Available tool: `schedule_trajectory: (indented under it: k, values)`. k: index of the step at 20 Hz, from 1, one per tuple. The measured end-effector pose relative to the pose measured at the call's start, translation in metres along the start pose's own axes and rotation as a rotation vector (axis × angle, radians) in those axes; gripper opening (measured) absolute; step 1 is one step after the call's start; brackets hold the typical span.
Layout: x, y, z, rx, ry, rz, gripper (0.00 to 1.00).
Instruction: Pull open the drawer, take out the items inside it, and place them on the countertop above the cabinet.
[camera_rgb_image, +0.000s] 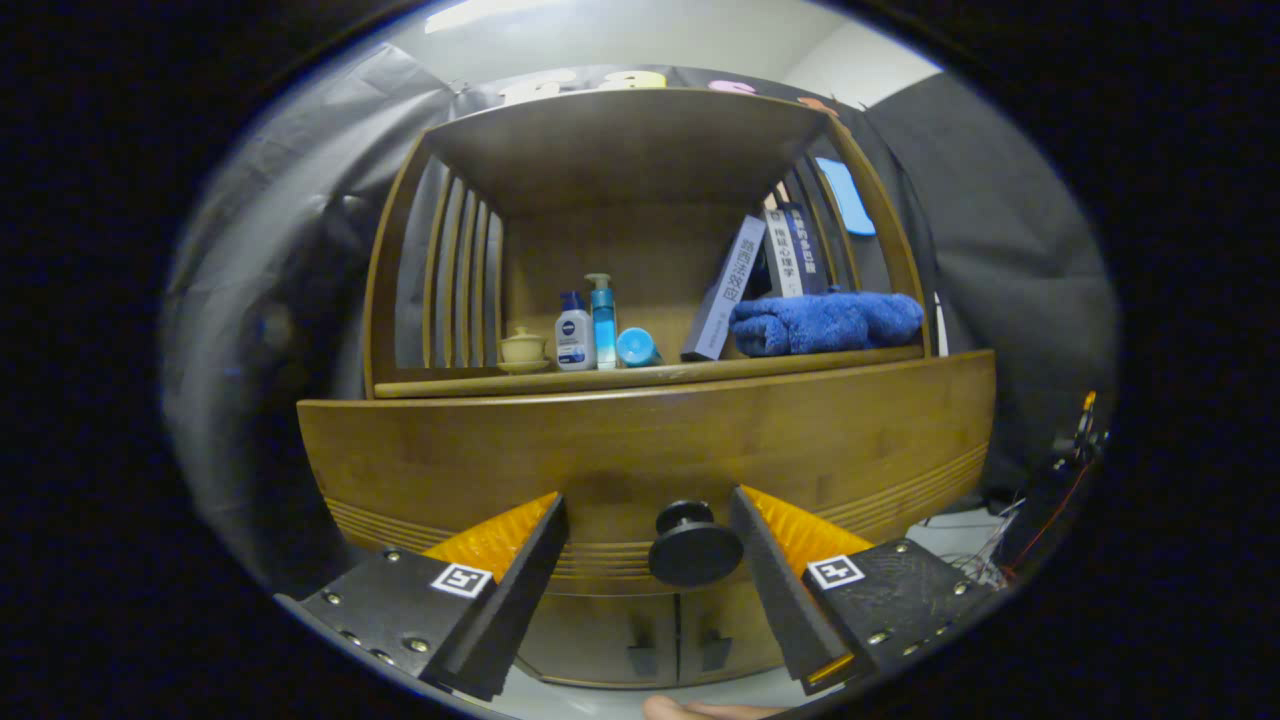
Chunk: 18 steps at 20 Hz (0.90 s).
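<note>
Wooden drawer (640, 450) front shut — fingers (648, 540) spread wide, flanking its knob (692, 545), untouched.

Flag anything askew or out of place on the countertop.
The light-blue cup lies tipped on its side beside the pump bottle, and one book leans steeply. The tool is open around the drawer knob.

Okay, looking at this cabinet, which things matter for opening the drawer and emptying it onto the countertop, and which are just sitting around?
For the job:
- drawer, closed
- round black knob, between the open tool's fingers, not touching either
- countertop

Just lying about:
- blue towel
- leaning books
- white bottle
- blue pump bottle
- small lidded cup
- blue container on its side
</note>
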<state>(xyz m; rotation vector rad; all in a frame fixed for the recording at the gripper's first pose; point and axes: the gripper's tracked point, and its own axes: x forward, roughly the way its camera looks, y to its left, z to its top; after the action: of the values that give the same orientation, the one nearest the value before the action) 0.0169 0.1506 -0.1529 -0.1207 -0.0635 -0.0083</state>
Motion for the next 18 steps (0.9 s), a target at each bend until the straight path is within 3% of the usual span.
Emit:
schedule_trajectory:
  k: [18]
  values:
    - [0.063, 0.006, -0.003, -0.052, -0.03, 0.006, 0.99]
